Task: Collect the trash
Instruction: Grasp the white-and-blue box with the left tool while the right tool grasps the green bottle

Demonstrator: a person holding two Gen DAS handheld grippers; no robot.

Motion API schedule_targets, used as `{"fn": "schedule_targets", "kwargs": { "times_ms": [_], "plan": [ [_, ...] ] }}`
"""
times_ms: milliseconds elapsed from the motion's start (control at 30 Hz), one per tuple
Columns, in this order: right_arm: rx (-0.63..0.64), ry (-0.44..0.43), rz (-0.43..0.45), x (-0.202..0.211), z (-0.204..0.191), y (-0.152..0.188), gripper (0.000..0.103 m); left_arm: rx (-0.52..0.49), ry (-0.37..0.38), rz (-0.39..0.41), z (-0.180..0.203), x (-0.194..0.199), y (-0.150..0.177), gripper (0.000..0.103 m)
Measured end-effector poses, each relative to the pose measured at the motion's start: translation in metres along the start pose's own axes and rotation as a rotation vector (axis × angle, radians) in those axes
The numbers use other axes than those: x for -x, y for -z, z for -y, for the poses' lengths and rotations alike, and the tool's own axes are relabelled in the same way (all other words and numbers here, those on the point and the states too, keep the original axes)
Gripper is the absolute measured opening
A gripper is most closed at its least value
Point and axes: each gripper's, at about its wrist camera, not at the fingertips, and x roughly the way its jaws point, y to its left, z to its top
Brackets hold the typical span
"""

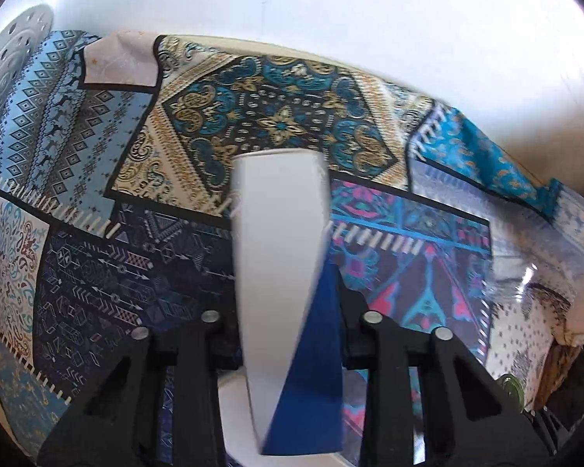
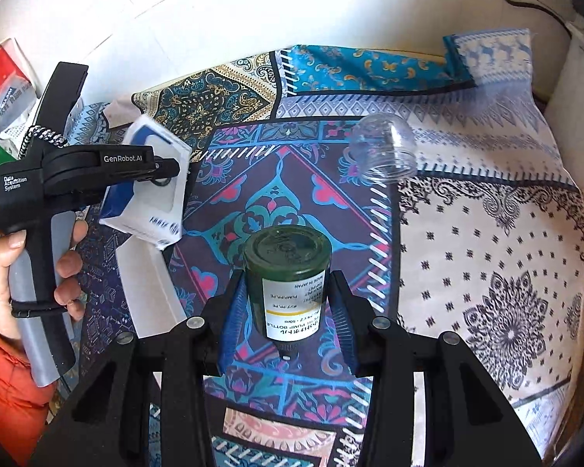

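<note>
In the left wrist view a white and blue box (image 1: 280,264) stands tall between the black fingers of my left gripper (image 1: 288,323), which is shut on it. The right wrist view shows that same left gripper (image 2: 163,167) from the side, clamped on the box (image 2: 152,198) above the cloth. My right gripper (image 2: 288,311) is shut on a dark green pump bottle (image 2: 288,268) with a white label. The bottle hangs nozzle-down between the blue pads (image 2: 231,319).
A patchwork cloth (image 2: 486,257) covers the surface. On it lies a clear plastic cap (image 2: 385,151), tipped on its side. A white curved strip (image 2: 148,284) lies under the box. Packages (image 2: 4,78) pile at the far left. A hand (image 2: 0,268) holds the left gripper's handle.
</note>
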Motion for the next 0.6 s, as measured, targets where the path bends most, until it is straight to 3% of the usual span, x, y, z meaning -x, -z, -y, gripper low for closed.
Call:
{"fn": "schedule_targets", "kwargs": {
  "times_ms": [367,600],
  "plan": [
    [-0.006,0.0,0.093,0.05,0.0,0.019,0.039,-0.119,0.017,0.136,0.033,0.078,0.042,0.031],
    [0.05,-0.033,0.166,0.104,0.008,0.046,0.039,-0.15,-0.009,0.228,0.053,0.147,0.1,0.031]
  ]
}}
